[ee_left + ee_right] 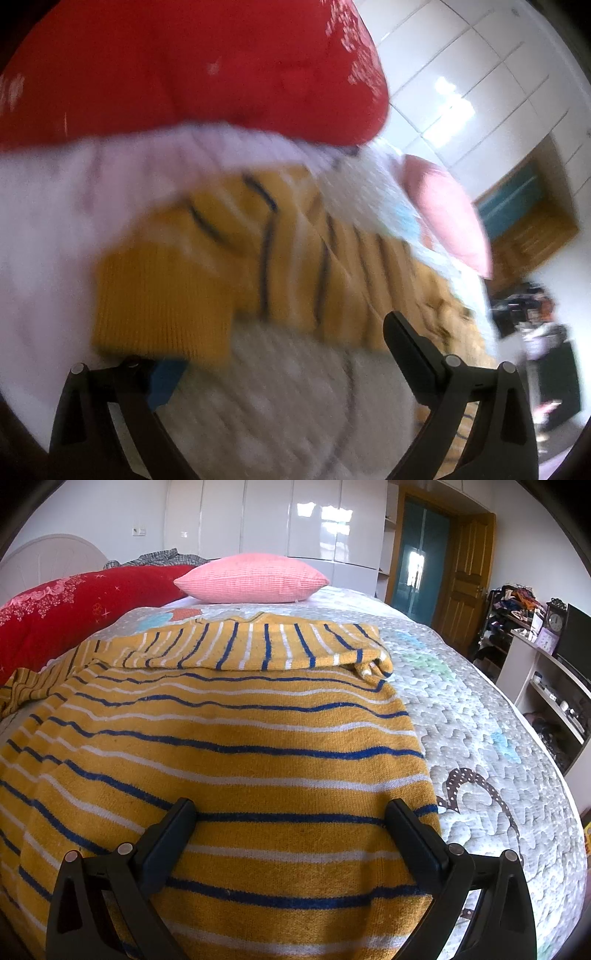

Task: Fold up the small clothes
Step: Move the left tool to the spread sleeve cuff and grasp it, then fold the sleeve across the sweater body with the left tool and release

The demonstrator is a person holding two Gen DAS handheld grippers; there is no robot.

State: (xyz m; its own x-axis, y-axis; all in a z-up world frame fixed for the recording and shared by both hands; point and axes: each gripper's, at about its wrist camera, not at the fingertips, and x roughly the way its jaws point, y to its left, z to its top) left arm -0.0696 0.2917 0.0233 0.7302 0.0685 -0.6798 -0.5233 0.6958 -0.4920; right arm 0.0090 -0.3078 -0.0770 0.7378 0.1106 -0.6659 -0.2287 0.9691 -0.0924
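Striped yellow sweater (229, 760) lying flat on the quilted bedspread (480, 716) of a bed, its upper part already turned down over the body, presumably so that the garment forms a compact rectangle. The right tool (291, 812) is hovering low over the sweater's near hem with its fingers spread and nothing between them, probably lining up on the lower edge for the next fold. In the left wrist view (heavily motion-blurred) the left tool (266, 343) is likewise spread; its left finger is hidden behind the ribbed cuff (162, 299) of the outstretched sleeve, so whether it is touching the knit cannot be told. The sleeve is lying away from the body toward the red pillow (74, 609), which suggests that it is the part remaining to be brought in. A pink cushion (251, 578) is resting at the far side of the bed, well apart from the garment and out of the folding area.
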